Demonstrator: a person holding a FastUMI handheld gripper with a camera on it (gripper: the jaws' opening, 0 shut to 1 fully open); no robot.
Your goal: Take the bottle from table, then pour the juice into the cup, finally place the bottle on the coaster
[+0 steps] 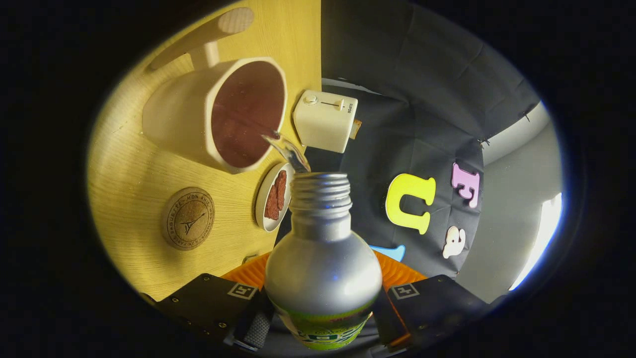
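One wooden table [134,199], gripper [318,323] clamping bottle [323,268]

Surface [134,189]: pale wood grain. Carried a white cup [198,119] with dark red inside, a round cork coaster [188,218] well apart from it, a small white dish [271,196] holding reddish pieces, a white toaster [325,121] beyond the cup.

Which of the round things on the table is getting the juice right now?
The big white cup beyond the bottle; the stream lands in it. The cork coaster and small dish aren't.
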